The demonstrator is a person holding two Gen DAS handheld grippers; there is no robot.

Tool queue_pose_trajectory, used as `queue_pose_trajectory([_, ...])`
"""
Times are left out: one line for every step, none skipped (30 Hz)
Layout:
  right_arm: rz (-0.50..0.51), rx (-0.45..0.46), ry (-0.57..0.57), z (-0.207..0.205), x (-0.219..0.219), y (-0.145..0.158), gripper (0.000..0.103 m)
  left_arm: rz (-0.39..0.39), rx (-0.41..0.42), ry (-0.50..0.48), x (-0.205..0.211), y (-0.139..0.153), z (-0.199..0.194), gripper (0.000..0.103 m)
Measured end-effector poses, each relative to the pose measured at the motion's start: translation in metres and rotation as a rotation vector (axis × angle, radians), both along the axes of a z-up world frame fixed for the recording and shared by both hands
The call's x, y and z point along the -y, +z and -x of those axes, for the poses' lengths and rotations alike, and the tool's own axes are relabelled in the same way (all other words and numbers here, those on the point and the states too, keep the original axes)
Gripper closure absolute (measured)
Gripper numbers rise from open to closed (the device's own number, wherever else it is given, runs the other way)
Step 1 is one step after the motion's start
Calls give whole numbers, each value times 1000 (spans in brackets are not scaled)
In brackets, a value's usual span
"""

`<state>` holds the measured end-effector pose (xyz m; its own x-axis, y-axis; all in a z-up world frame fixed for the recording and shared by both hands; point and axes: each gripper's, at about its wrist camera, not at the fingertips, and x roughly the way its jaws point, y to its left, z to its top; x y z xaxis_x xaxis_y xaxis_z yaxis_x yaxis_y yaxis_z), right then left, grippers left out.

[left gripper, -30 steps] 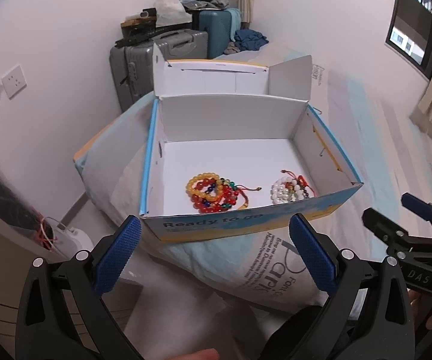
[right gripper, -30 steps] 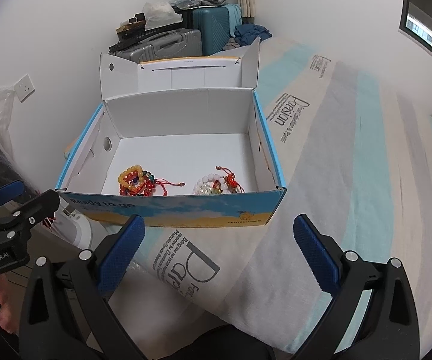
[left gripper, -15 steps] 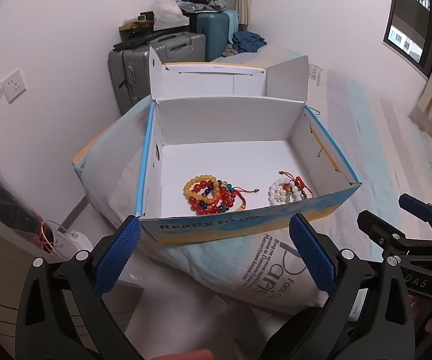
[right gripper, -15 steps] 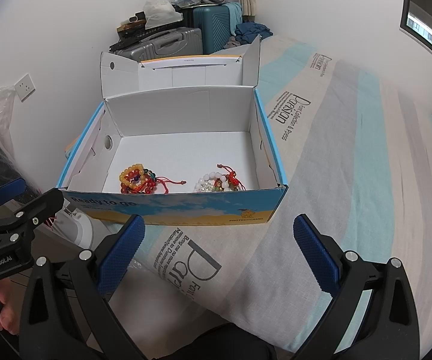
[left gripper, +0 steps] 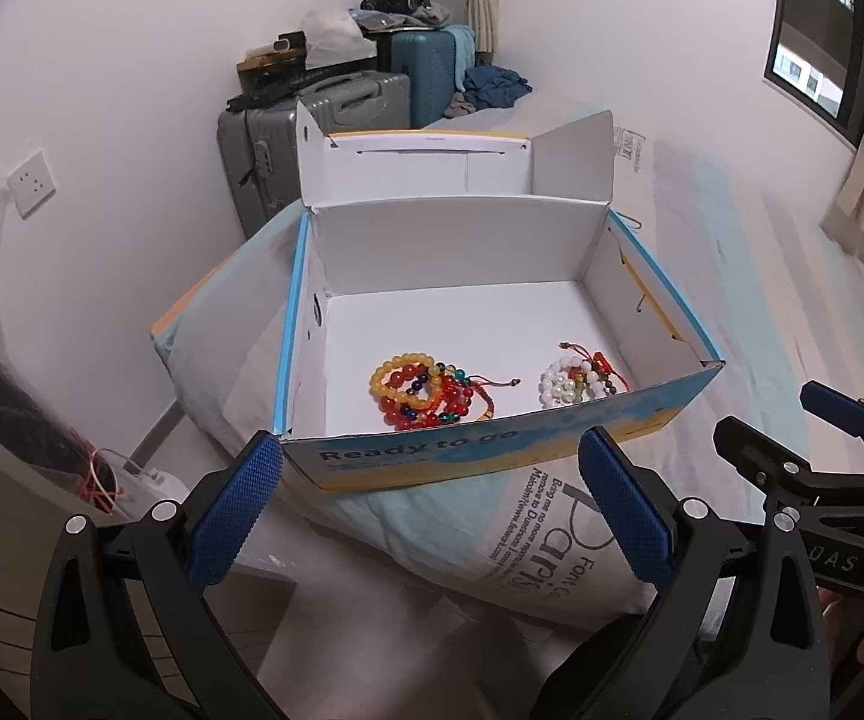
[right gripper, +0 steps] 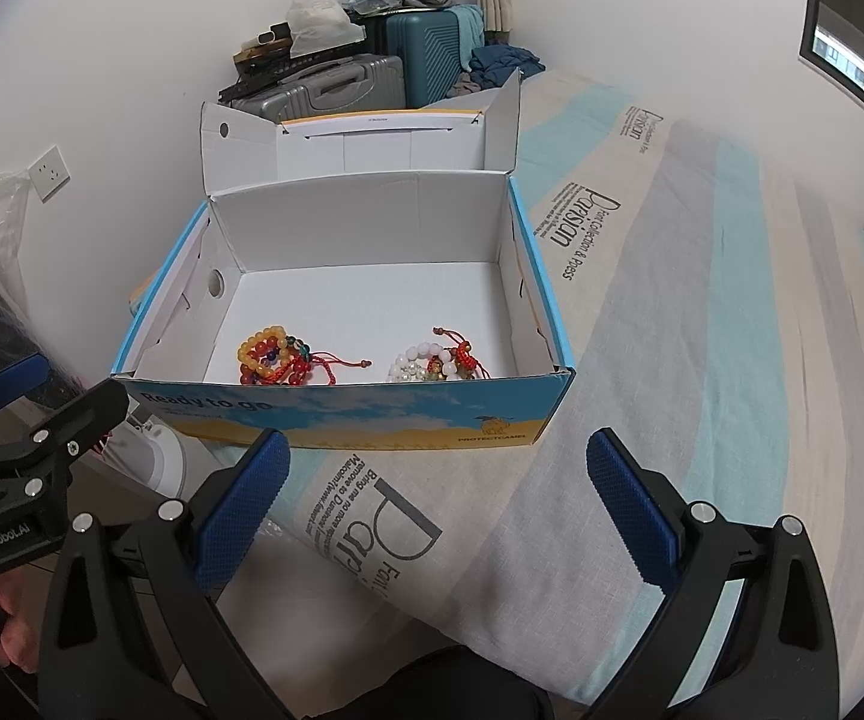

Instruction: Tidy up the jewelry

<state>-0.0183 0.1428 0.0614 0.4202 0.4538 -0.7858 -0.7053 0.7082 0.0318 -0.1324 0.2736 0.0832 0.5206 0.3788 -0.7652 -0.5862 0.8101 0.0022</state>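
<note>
Two bracelet heaps (left gripper: 432, 390) (left gripper: 579, 381) lay inside the box (left gripper: 492, 456); left tool (left gripper: 429, 504) and right tool (right gripper: 438, 504), before it, gaped wide, empty.

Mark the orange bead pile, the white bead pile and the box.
orange bead pile (left gripper: 426, 387), left wrist view, on the yellow ring.
white bead pile (left gripper: 570, 384), left wrist view, on its white beads.
box (right gripper: 336, 420), right wrist view, printed front wall.
</note>
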Motion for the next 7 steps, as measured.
queue_pose_trajectory([-1, 0, -1, 0, 0, 0, 8, 1, -4, -1, 0, 0, -1, 6])
queue_pose_trajectory([-2, 0, -1, 0, 0, 0, 8, 9, -2, -5, -1, 0, -1, 6])
queue_pose_trajectory([-2, 1, -1, 0, 0, 0, 8, 14, 1, -5, -1, -1, -1, 6])
queue_pose_trajectory([-2, 2, -2, 0, 1, 0, 8, 14, 2, -4, -1, -1, 0, 6])
queue_pose_trajectory([-3, 1, -3, 0, 1, 0, 8, 12, 0, -4, -1, -1, 0, 6])
queue_pose_trajectory([-4, 0, -4, 0, 1, 0, 8, 8, -3, -6, -1, -1, 0, 6])
queue_pose_trajectory([-3, 2, -4, -1, 1, 0, 8, 5, -4, -7, -1, -1, 0, 6])
